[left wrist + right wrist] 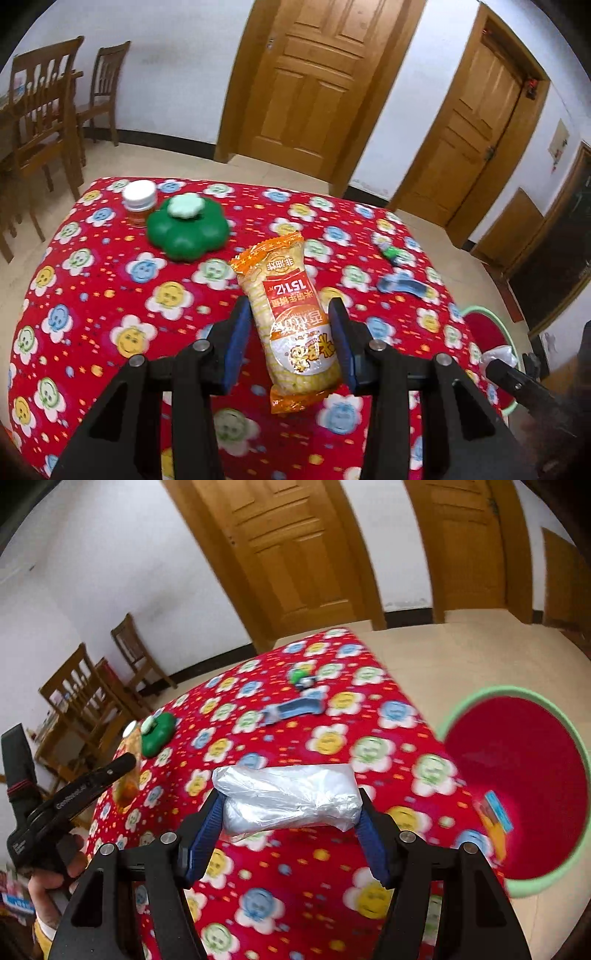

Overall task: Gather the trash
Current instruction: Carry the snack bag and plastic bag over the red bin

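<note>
My left gripper [290, 304] is shut on an orange snack packet [291, 321], which hangs upright between the blue pads above the table [92, 295]. My right gripper [290, 795] is shut on a crumpled clear plastic bag [288, 797], held crosswise over the table's right side. A red bin with a pale green rim [509, 692] stands on the floor just right of the table; an orange and blue wrapper [496, 819] lies inside it. In the right wrist view the left gripper [122, 764] shows at the left, with a hand [48, 882] on its handle.
On the red flowered tablecloth sit a green flower-shaped box [186, 229], a white-capped jar [139, 199], a blue wrapper [402, 284] and a small green piece [389, 253]. Wooden chairs [40, 110] stand far left; two wooden doors [314, 81] are behind.
</note>
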Demonstrator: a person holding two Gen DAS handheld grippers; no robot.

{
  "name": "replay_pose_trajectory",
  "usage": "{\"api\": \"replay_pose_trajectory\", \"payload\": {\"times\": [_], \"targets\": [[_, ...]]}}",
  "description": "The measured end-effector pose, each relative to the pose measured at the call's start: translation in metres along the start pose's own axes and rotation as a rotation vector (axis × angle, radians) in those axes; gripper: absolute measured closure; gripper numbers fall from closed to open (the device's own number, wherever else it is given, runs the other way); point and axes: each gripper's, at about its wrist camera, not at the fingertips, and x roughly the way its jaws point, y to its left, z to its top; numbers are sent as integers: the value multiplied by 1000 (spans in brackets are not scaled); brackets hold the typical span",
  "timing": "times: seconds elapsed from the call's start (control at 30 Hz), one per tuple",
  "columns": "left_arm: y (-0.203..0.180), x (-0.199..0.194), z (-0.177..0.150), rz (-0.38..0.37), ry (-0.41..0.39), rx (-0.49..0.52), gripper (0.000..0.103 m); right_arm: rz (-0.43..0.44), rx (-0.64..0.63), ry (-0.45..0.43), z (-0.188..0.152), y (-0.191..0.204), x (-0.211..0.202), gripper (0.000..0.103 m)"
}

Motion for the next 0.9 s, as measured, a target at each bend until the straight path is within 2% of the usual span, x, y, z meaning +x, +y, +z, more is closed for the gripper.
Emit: {"api": "replay_pose_trajectory", "payload": {"times": [0.6,0.9], "targets": [[-124,12,-27,-164,125,141,60,-100,257,-76,-15,-125,-56,34],[-188,31,-45,-240,205,222,60,-116,367,-94,-21,-173,-63,32]]}}
